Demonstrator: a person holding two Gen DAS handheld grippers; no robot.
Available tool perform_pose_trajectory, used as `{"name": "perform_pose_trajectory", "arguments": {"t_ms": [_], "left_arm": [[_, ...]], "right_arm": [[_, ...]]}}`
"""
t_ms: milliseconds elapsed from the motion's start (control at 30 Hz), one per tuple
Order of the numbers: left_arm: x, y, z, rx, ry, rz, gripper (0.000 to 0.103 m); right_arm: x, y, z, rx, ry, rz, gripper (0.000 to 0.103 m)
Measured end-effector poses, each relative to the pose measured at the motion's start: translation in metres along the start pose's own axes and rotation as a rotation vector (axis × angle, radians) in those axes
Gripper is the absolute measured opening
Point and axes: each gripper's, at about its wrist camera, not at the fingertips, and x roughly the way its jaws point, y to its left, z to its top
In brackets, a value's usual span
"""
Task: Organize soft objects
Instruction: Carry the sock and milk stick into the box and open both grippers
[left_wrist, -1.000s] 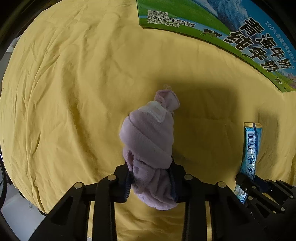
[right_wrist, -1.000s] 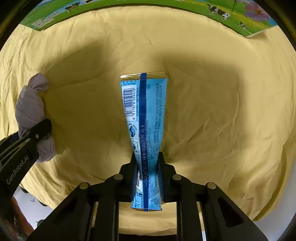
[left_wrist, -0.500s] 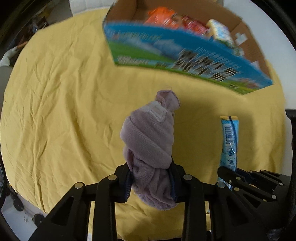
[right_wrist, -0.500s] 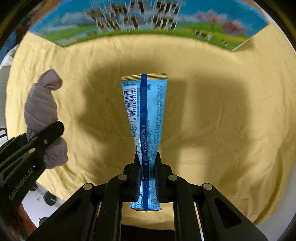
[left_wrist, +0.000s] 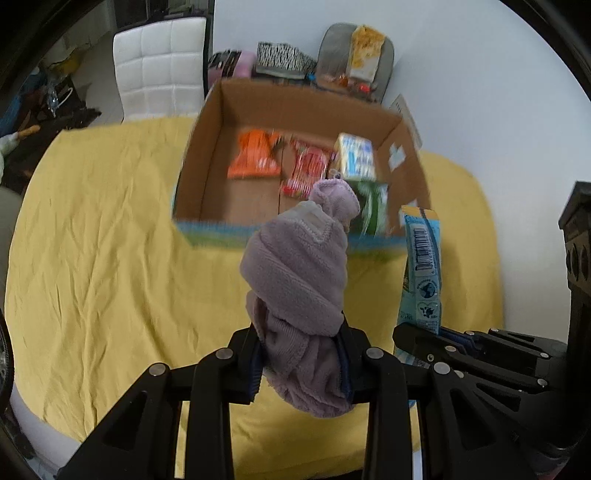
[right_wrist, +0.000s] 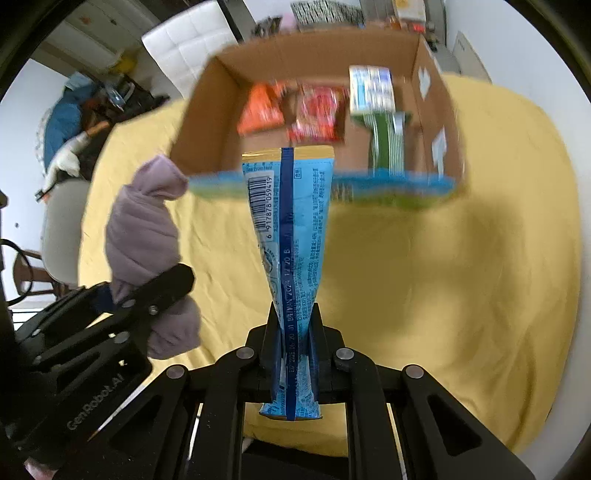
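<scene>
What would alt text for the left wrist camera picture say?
A black left gripper clamps a rolled lilac cloth above a yellow tablecloth. Beyond it sits an open cardboard box of snack packets; at right, another gripper holds a blue packet.

The left gripper (left_wrist: 303, 363) is held above the yellow cloth (left_wrist: 110, 258), its jaws clamped on a rolled towel (left_wrist: 295, 273). The right gripper (right_wrist: 291, 343) is held just beside it over the same cloth, pinched on a blue packet (right_wrist: 288, 221).
</scene>
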Motion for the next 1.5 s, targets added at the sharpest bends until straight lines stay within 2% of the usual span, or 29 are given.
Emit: {"name": "perform_pose_trajectory", "arguments": {"t_ms": [100,200,333,500,800,900,1033,1333,1500], "left_arm": [[-0.006,0.003,0.029,-0.008,-0.023,-0.008,0.029],[-0.002,0.009,0.057,-0.013,-0.027,-0.008,0.029],[0.017,0.017,0.090,-0.021,0.008,-0.005,0.029],[0.055,0.033,0.125,-0.041,0.067,0.025,0.029],[0.118,0.050,0.153,-0.073,0.188,0.054,0.029],[0.138,0.058,0.153,-0.100,0.225,0.059,0.029],[0.159,0.066,0.148,-0.135,0.268,0.048,0.029],[0.192,0.069,0.134,-0.132,0.335,0.048,0.030],[0.204,0.066,0.133,-0.113,0.355,0.063,0.032]], "right_arm": [[-0.022,0.000,0.021,-0.005,-0.049,0.009,0.012],[-0.025,-0.003,0.036,0.008,-0.077,0.013,0.012],[-0.021,-0.012,0.071,0.049,-0.107,0.012,0.012],[0.010,-0.025,0.119,0.097,-0.114,0.000,0.012],[0.072,-0.046,0.180,0.165,-0.074,-0.030,0.012],[0.089,-0.056,0.189,0.207,-0.070,-0.034,0.013],[0.116,-0.075,0.193,0.317,-0.068,0.009,0.013],[0.160,-0.097,0.162,0.486,-0.079,0.078,0.013],[0.176,-0.102,0.156,0.501,-0.058,0.082,0.015]]}}
